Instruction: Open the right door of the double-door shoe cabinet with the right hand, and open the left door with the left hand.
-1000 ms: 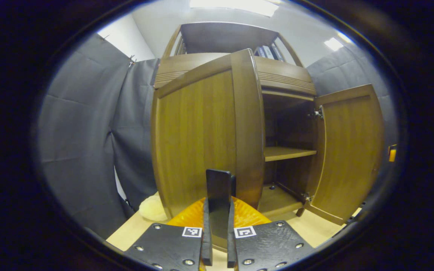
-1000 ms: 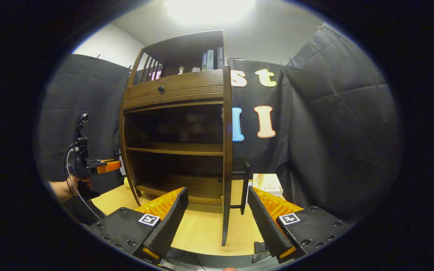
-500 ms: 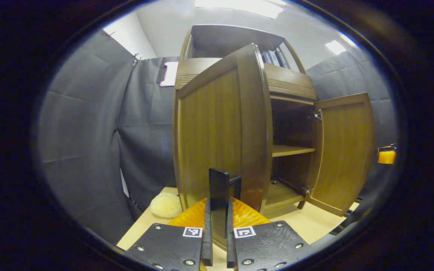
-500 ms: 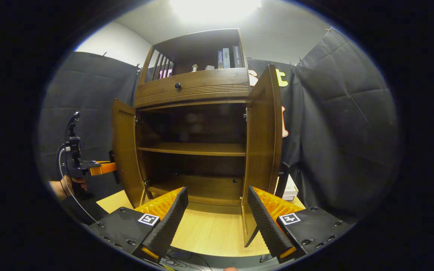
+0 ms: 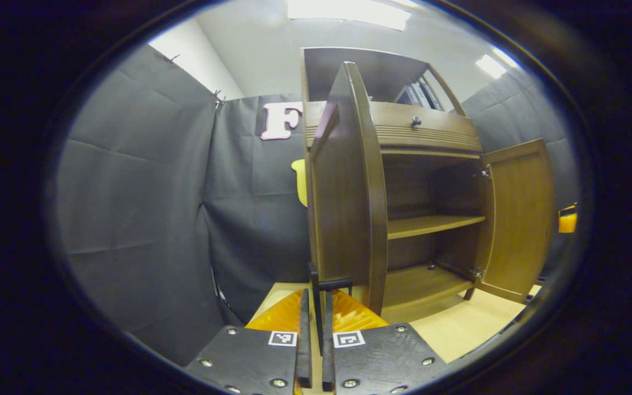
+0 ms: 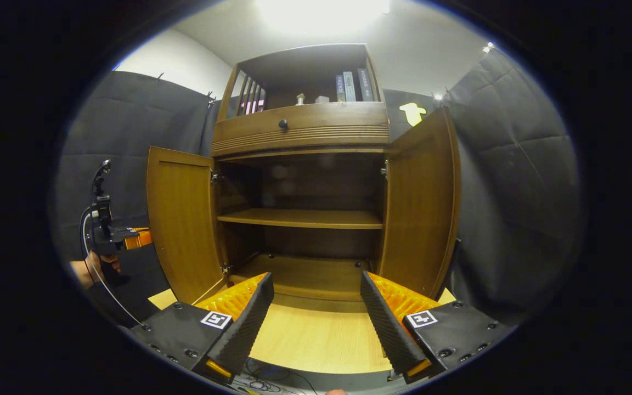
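Observation:
The wooden shoe cabinet (image 6: 299, 131) stands with both doors swung out. In the left gripper view the left door (image 5: 349, 192) is seen nearly edge-on, and my left gripper (image 5: 315, 307) is shut on its black bar handle (image 5: 316, 285). The right door (image 5: 519, 214) hangs wide open farther right. In the right gripper view my right gripper (image 6: 316, 323) stands open in front of the cabinet's middle, holding nothing. There the left door (image 6: 181, 230) and right door (image 6: 423, 208) flank the open inside. The left gripper (image 6: 121, 238), held by a hand (image 6: 94, 269), sits behind the left door.
One shelf (image 6: 302, 218) crosses the inside of the cabinet. Above it is a drawer with a dark knob (image 6: 283, 124), and books (image 6: 349, 86) stand on top. The cabinet rests on a light wooden table (image 6: 316, 340). Black cloth walls close in on both sides.
The left door has swung farther out with my left gripper on its handle. The right door now stands wide open, off to the right of my open right gripper instead of between its fingers.

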Available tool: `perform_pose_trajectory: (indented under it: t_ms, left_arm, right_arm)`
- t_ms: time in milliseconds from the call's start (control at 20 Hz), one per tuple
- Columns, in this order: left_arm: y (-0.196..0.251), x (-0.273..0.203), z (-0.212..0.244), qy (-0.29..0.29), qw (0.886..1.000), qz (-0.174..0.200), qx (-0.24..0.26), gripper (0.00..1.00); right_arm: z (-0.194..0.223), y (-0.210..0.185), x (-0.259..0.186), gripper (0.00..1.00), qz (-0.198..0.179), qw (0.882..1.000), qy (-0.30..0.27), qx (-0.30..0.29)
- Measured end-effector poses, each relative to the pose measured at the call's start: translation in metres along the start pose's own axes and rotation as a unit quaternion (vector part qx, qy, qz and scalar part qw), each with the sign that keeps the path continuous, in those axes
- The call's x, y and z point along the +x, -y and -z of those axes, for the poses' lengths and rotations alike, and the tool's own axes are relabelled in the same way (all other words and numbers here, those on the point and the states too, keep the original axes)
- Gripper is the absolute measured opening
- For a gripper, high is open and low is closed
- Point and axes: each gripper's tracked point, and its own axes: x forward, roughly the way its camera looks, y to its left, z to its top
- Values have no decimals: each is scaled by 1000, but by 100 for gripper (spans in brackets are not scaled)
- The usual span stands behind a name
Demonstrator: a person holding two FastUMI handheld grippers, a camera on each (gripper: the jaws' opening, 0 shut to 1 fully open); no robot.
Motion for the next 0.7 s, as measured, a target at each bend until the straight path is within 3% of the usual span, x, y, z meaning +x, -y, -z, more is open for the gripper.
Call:
perform_pose_trajectory:
  t_ms: [250, 400, 700]
  left_arm:
    - [-33, -6, -4, 17, 999, -27, 6, 9]
    - [-32, -5, -9, 28, 1000, -12, -2, 9]
    - [-37, -19, -16, 29, 999, -23, 2, 10]
  right_arm:
    - [-1, -26, 1, 96, -3, 1000, 1, 3]
    - [3, -38, 2, 96, -3, 1000, -1, 7]
    - [-5, -39, 0, 100, 8, 1000, 8, 8]
